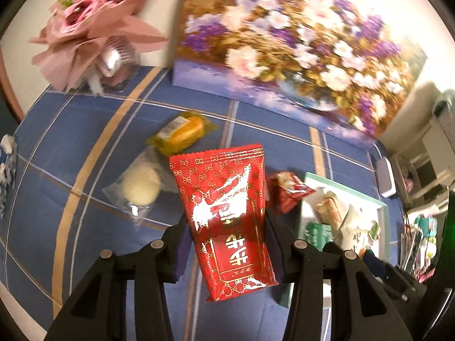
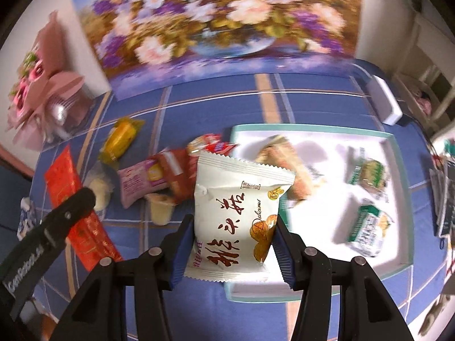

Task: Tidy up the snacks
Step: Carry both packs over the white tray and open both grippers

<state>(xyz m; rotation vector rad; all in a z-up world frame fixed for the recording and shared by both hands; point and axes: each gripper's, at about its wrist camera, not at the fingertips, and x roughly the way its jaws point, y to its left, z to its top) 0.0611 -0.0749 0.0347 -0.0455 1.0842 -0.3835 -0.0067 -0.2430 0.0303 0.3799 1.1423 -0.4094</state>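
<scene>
My left gripper (image 1: 227,244) is shut on a long red snack packet (image 1: 224,221) with gold print, held above the blue checked tablecloth. My right gripper (image 2: 231,244) is shut on a white snack bag (image 2: 236,213) with red characters, held over the left edge of a white tray with a teal rim (image 2: 312,128). The tray holds several wrapped snacks, among them green-and-white packets (image 2: 366,227). Loose snacks lie left of the tray: a yellow wrapped cake (image 2: 119,142), a pink packet (image 2: 139,182), a small red packet (image 1: 287,190) and a clear-wrapped pale bun (image 1: 140,187). The left gripper and its red packet (image 2: 74,201) show in the right wrist view.
A large flower painting (image 1: 284,42) leans on the wall at the back of the table. A pink bouquet (image 1: 91,22) stands at the back left. A white box (image 2: 384,105) sits at the table's right edge. Shelves and clutter lie past the right edge.
</scene>
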